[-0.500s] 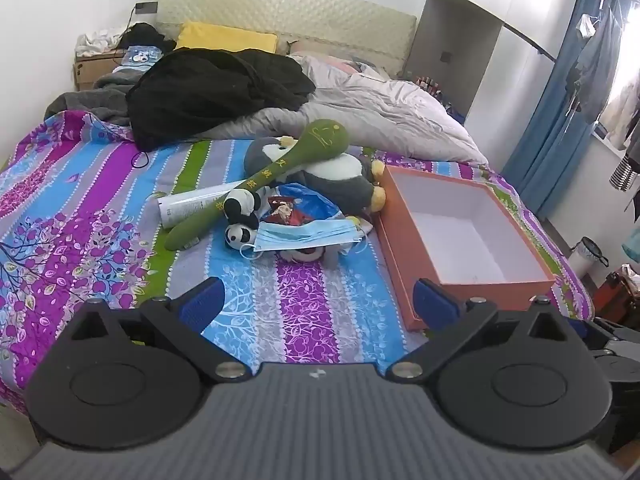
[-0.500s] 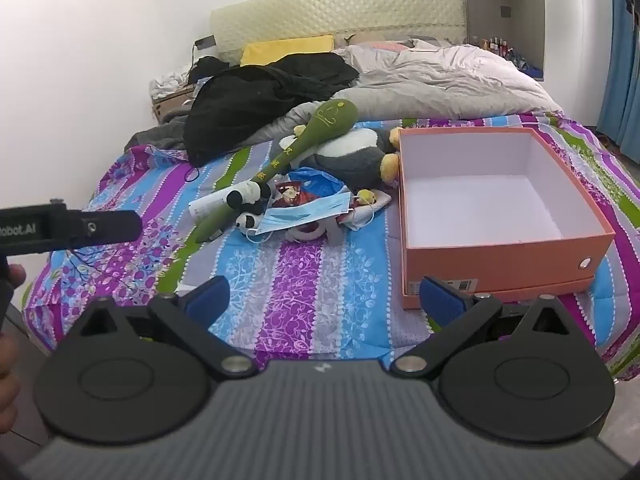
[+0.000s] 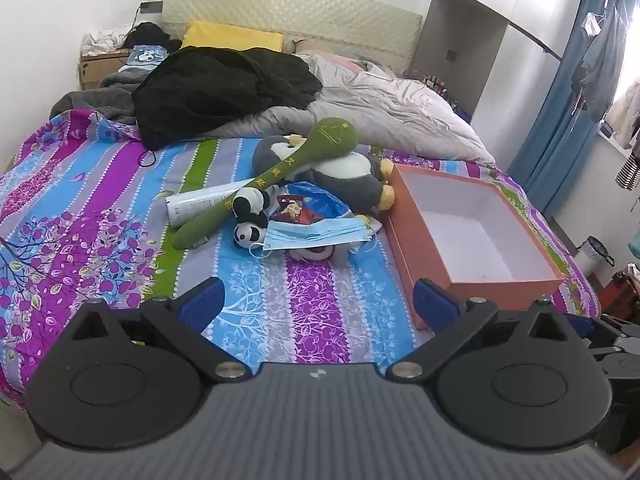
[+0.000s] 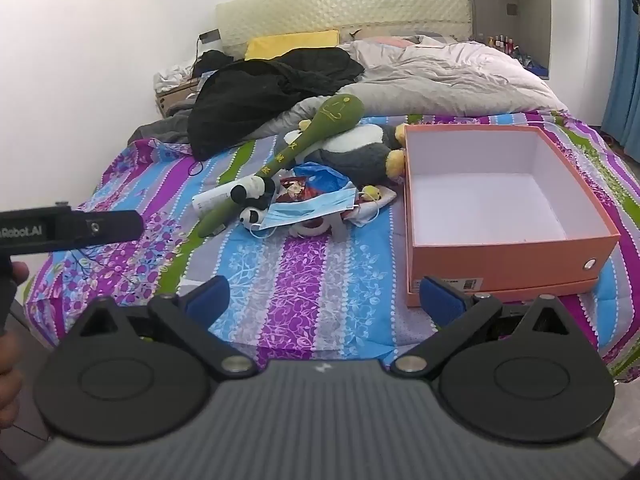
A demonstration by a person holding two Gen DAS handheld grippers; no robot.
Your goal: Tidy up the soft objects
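Observation:
A heap of soft things lies mid-bed: a long green plush club (image 3: 280, 180) (image 4: 304, 144) across a grey-and-white penguin plush (image 3: 352, 178) (image 4: 360, 152), two small panda toys (image 3: 250, 220) (image 4: 254, 204), and a blue face mask (image 3: 316, 234) (image 4: 308, 210) over a blue bag. An empty orange box (image 3: 416, 248) (image 4: 504, 260) stands to the right of the heap. My left gripper (image 3: 316, 306) hovers open at the near bed edge. My right gripper (image 4: 324, 298) is open too, its right finger in front of the box's near wall. Nothing sits between either pair of fingers.
A white tube (image 3: 200, 204) lies under the club. Black clothing (image 3: 224, 88), a grey duvet (image 3: 392, 116) and a yellow pillow (image 3: 232, 36) fill the far half of the bed. The left gripper's body and a hand (image 4: 16, 272) show at the right view's left edge.

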